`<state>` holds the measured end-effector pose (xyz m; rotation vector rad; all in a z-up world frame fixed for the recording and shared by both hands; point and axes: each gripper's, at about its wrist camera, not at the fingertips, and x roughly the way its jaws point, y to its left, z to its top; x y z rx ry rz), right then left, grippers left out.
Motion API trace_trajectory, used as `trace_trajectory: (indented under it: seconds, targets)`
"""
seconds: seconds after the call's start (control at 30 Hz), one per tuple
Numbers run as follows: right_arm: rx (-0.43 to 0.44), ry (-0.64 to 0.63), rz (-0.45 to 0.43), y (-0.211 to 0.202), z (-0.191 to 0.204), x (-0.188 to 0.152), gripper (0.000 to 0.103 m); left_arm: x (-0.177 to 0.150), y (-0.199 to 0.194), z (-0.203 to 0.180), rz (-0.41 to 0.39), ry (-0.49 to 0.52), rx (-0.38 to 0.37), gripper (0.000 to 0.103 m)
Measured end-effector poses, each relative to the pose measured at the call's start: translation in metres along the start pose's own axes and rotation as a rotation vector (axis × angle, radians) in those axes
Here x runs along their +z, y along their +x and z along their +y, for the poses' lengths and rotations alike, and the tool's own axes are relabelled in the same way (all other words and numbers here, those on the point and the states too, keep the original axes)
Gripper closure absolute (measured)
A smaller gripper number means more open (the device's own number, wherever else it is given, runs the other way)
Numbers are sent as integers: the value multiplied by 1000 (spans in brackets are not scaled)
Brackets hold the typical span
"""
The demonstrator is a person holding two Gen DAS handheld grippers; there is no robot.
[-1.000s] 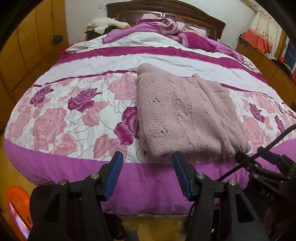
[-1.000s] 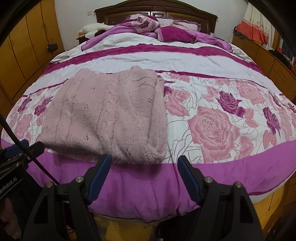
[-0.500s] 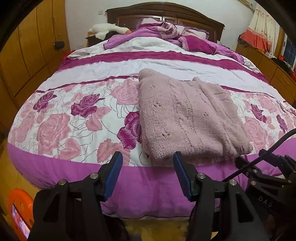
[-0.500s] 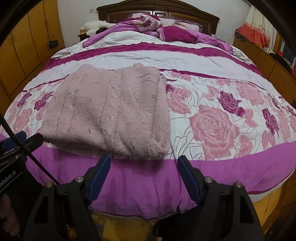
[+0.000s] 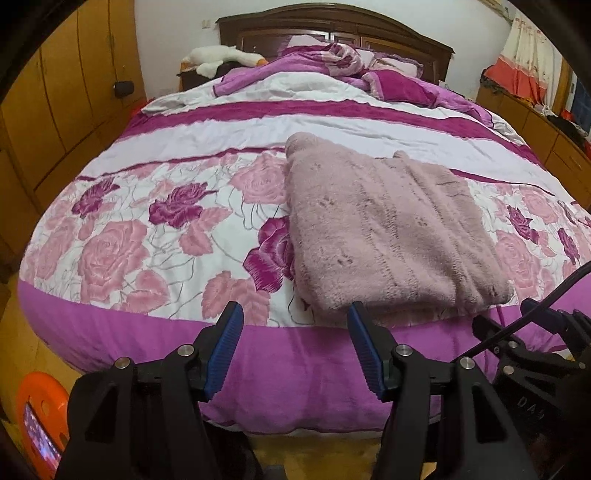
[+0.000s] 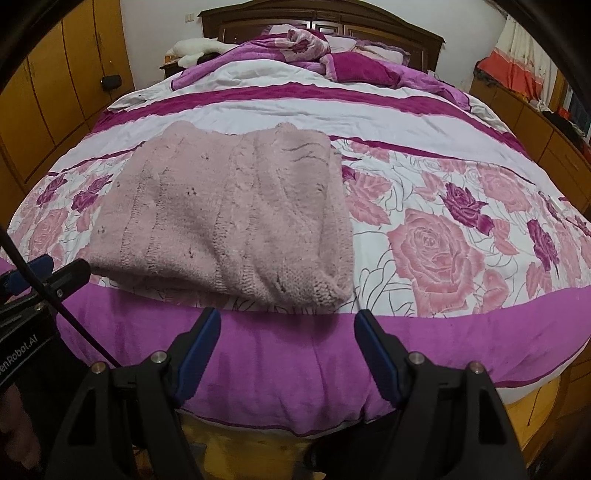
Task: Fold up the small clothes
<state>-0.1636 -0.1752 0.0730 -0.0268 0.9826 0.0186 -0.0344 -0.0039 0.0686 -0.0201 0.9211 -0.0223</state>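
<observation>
A pale pink knitted sweater (image 5: 384, 229) lies folded into a flat rectangle on the rose-patterned bed cover (image 5: 147, 229), near the foot edge. It also shows in the right wrist view (image 6: 236, 218). My left gripper (image 5: 295, 325) is open and empty, held off the foot of the bed, just short of the sweater's near left corner. My right gripper (image 6: 288, 325) is open and empty, just short of the sweater's near right corner. The other gripper shows at the frame edge in each view.
A crumpled purple blanket (image 5: 332, 62) and pillows lie at the head of the bed by the dark wooden headboard (image 5: 332, 22). Wooden wardrobes (image 5: 55, 110) stand on the left, low cabinets (image 5: 546, 129) on the right. An orange object (image 5: 37, 417) sits on the floor at lower left.
Both grippers have drawn back and risen slightly from the bed; the sweater sits a little farther away and has not moved. Both jaws stay open.
</observation>
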Motion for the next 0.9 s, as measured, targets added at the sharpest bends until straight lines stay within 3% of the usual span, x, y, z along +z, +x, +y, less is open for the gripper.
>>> trace_trajectory:
  seconds: [0.7, 0.9]
  targets:
    - [-9, 3, 33, 13, -3, -7, 25, -3, 0, -4, 10, 17, -45, 66]
    - [-5, -2, 52, 19, -3, -8, 25, -3, 0, -5, 10, 18, -44, 60]
